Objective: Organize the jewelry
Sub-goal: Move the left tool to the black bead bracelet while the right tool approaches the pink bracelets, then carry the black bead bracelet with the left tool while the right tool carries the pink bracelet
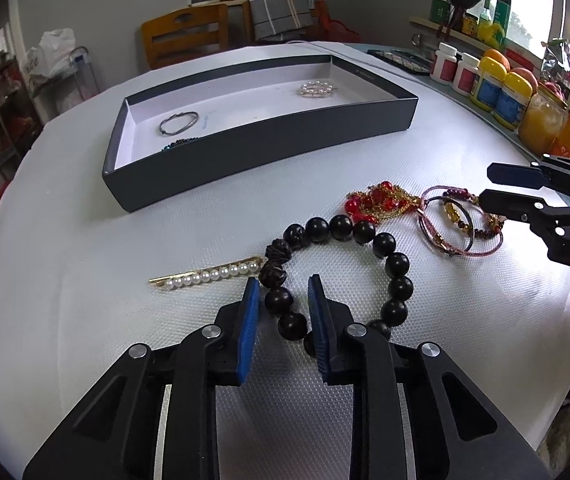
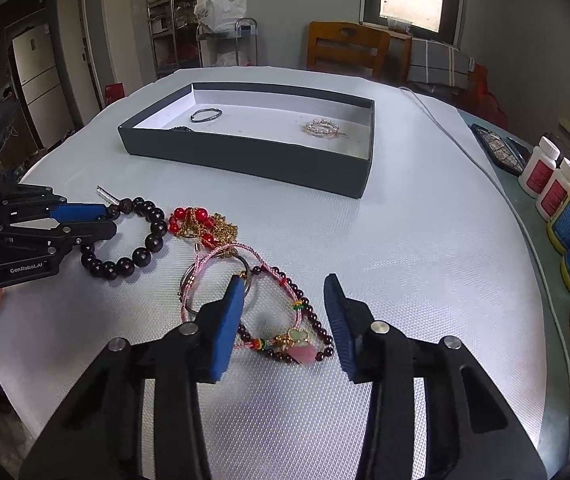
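Your left gripper (image 1: 283, 300) is open, with its two blue pads on either side of one part of the black bead bracelet (image 1: 341, 272), low in the center of the left wrist view. Nothing is clamped yet. These beads are round, hard and probably smooth, so they can roll out of the pads. It is better to close on the strand between two beads, or squarely on one bead. The bracelet seems heavier than the other pieces and it will hang down loosely when you lift it.

Your right gripper (image 2: 285, 320) is also open, wide, above the thin garnet bracelet with the charm (image 2: 297, 338) at the lower center of the right wrist view. This one is light and soft, and it lies tangled with the pink cord bracelet (image 2: 209, 272) and a metal ring. I think pulling one may drag the others.

The pearl hair clip (image 1: 205, 276) touches the black beads at the left, so it may move too.

The dark tray (image 1: 269, 148) stands in the upper middle, well apart, with a low wall to clear. The bottles (image 2: 565, 208) at the right edge are far from the path.
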